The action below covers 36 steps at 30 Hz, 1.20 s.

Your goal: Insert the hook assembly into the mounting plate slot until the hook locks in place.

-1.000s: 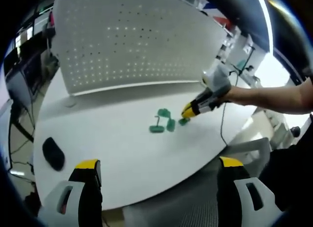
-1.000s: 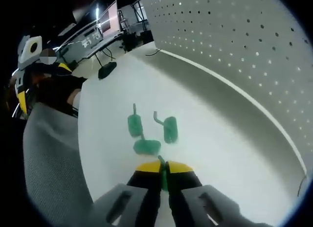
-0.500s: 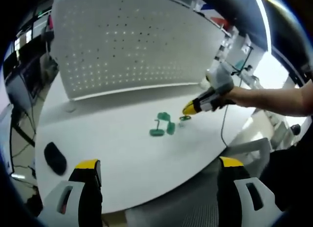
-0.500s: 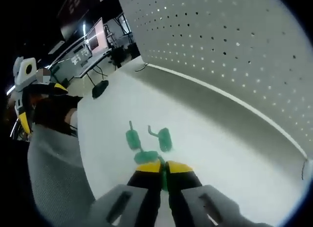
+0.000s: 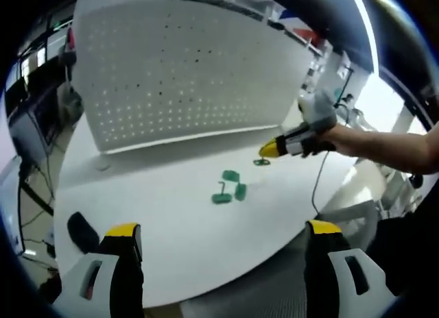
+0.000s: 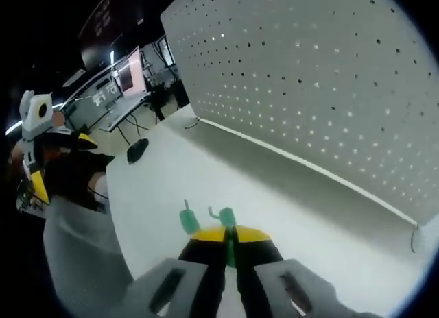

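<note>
A white perforated mounting plate (image 5: pixel 185 64) stands upright at the back of the white table (image 5: pixel 158 208). Several green hook pieces (image 5: pixel 230 186) lie together on the table. My right gripper (image 5: pixel 272 150) hovers above the table, right of them, shut on one green hook (image 5: pixel 260 162). In the right gripper view the jaws (image 6: pixel 230 234) pinch that green hook (image 6: pixel 230 247) as a thin strip, with the plate (image 6: pixel 309 78) ahead and two loose hooks (image 6: pixel 186 221) just below the tips. My left gripper (image 5: pixel 223 229) is open at the near table edge, holding nothing.
A black mouse (image 5: pixel 81 230) lies at the table's left near corner, also seen as mouse (image 6: pixel 137 150). A thin cable (image 6: pixel 195 123) runs along the plate's foot. Grey chair fabric (image 6: pixel 82 263) lies below the table edge. Desks and monitors (image 6: pixel 116 78) stand beyond.
My right gripper has risen off the table with the green hook and moved toward the perforated plate. The loose hooks stayed put. The left gripper stays open.
</note>
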Each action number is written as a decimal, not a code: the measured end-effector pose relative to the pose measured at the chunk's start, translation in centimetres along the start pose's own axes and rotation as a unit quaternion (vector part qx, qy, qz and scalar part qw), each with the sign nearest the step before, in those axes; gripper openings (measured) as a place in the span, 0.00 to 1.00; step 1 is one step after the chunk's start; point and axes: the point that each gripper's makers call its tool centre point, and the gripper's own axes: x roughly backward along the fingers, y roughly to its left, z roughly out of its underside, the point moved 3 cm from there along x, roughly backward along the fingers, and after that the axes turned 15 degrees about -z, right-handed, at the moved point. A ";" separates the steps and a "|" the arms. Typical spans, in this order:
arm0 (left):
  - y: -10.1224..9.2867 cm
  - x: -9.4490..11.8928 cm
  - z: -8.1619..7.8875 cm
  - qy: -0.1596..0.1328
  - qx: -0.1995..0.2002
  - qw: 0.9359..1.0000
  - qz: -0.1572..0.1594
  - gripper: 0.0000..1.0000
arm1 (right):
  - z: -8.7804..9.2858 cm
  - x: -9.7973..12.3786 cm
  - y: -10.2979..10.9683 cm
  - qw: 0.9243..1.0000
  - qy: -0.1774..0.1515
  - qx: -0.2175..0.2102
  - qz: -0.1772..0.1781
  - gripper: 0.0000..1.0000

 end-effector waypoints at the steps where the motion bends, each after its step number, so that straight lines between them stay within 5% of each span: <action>1: -0.1 0.1 -0.1 -0.003 -0.002 1.000 0.001 1.00 | -0.4 0.1 0.2 1.000 -0.011 0.002 -0.001 0.00; 4: -0.5 0.2 -0.6 -0.011 -0.002 1.000 0.003 1.00 | -2.6 0.7 1.3 0.997 -0.073 -0.018 -0.009 0.00; 13: -1.2 0.6 -1.9 -0.028 -0.005 1.000 0.012 1.00 | -7.6 2.4 4.8 0.983 -0.178 -0.040 -0.024 0.00; 20: -1.5 0.6 -3.6 -0.047 0.017 0.998 0.025 1.00 | -8.4 2.6 8.0 0.973 -0.215 -0.061 -0.048 0.00; 27: -2.1 0.5 -5.2 -0.072 0.061 0.994 0.046 0.92 | -8.6 3.0 10.2 0.949 -0.279 -0.130 -0.071 0.00; 36: -3.1 0.4 -6.8 -0.095 0.089 0.989 0.070 0.76 | -9.5 3.6 13.5 0.929 -0.328 -0.148 -0.084 0.00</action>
